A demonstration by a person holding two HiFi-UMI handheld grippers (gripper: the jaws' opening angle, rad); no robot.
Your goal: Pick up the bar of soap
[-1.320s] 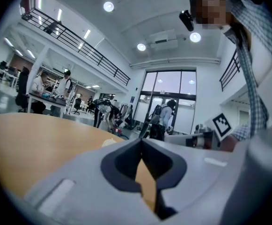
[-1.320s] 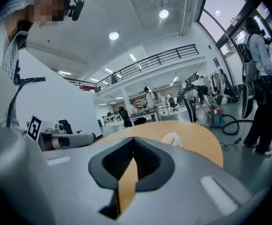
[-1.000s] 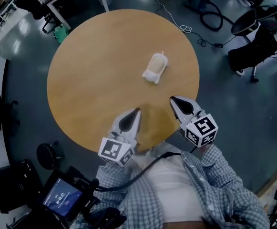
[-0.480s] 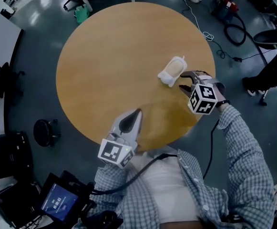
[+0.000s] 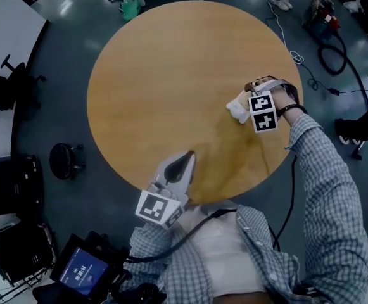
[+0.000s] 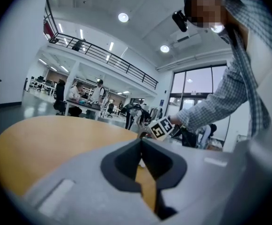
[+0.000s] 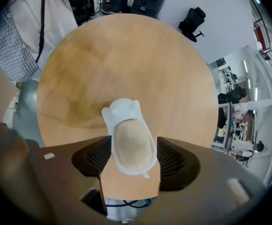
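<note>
The right tongs, just opened wide, are placed astride the bar of soap, not yet pressed; closing is called for next. The left tongs are shut, empty.

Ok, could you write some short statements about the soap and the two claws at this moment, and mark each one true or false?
1. The soap lies in a white dish on the round table. True.
2. The right claw is shut tight on the soap. False: its jaws have just been opening and stand apart, with the soap between them.
3. The left claw is shut and holds nothing. True.
4. The left claw hangs over the soap. False: it is at the table's near edge, close to the person, well apart from the soap.
</note>
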